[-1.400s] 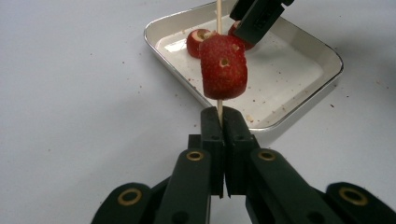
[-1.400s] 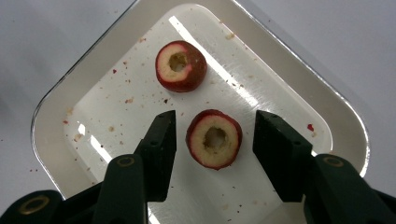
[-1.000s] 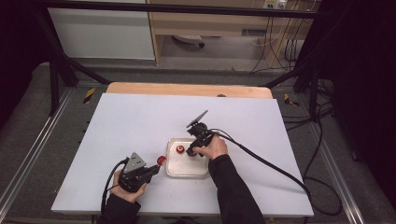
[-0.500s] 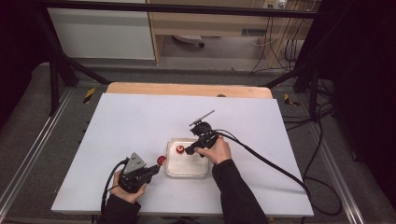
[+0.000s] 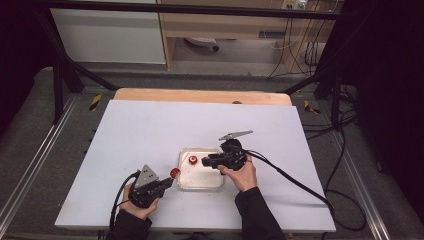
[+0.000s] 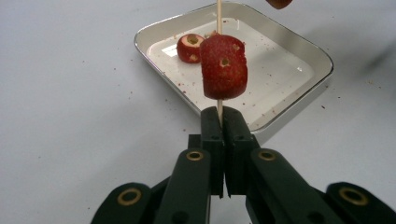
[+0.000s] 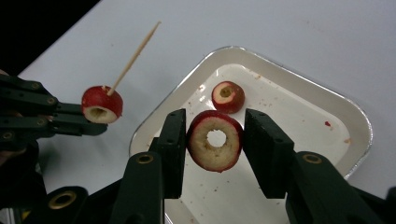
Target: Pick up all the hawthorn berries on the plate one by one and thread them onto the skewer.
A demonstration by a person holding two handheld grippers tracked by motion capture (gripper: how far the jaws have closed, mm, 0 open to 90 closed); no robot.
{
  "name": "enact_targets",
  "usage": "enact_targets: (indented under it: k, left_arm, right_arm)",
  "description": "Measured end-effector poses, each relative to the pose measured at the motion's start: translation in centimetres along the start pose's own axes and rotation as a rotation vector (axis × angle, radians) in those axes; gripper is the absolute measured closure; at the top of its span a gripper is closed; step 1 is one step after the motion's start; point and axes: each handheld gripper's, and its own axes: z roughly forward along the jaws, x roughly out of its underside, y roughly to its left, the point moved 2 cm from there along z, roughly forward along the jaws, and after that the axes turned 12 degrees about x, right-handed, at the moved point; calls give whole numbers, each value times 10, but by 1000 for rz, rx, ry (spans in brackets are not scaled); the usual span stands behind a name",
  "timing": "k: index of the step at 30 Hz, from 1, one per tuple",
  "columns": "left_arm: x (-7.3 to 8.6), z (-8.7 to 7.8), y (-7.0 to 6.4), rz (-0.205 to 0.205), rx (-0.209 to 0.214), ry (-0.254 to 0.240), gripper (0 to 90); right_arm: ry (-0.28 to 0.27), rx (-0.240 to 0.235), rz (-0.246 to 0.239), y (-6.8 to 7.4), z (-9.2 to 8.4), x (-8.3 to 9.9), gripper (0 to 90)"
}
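Cored fruit slice (image 7: 215, 146) over tray (image 7: 299, 88); second piece (image 7: 228, 96) below.

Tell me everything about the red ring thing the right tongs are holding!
The red fruit ring is a round slice with dark red skin, pale flesh and a hole cored through its middle. It stands on edge, its cut face toward the camera, pinched between the right tongs, above the white tray. Nothing else touches it.
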Motion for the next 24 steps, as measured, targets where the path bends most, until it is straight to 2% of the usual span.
enact_targets:
  k: [1,3,4,5,9,12,13,15,17,19,20,24]
  left_arm:
    - [0,0,-1,-1,-1,-1,880]
    - [0,0,-2,2,0,-2,880]
    - [0,0,-3,3,1,-3,880]
    - [0,0,-3,3,1,-5,880]
    - [0,1,-5,6,1,-6,880]
    - [0,1,-6,4,2,-10,881]
    - [-1,1,-7,4,3,-13,880]
    - [-1,1,-8,5,5,-19,881]
    - [-1,1,-8,5,4,-19,881]
    - [-1,1,-9,4,5,-21,881]
    - [-1,1,-9,4,7,-21,881]
    - [-1,1,-10,4,9,-26,880]
  right_arm:
    - [0,0,0,0,0,0,605]
    - [-66,-29,46,-1,-4,6,606]
    - [-66,-29,46,-1,-4,6,606]
    - [-109,-39,73,-1,-7,9,606]
    - [-189,-73,119,0,-9,14,606]
    - [-216,-76,134,1,-10,16,606]
    - [-250,-82,151,2,-10,16,606]
    - [-266,-87,162,2,-10,16,606]
    - [-313,-99,184,3,-10,15,606]
    - [-326,-106,192,3,-10,14,606]
    - [-355,-110,208,4,-11,13,606]
    - [-395,-108,223,4,-12,11,607]
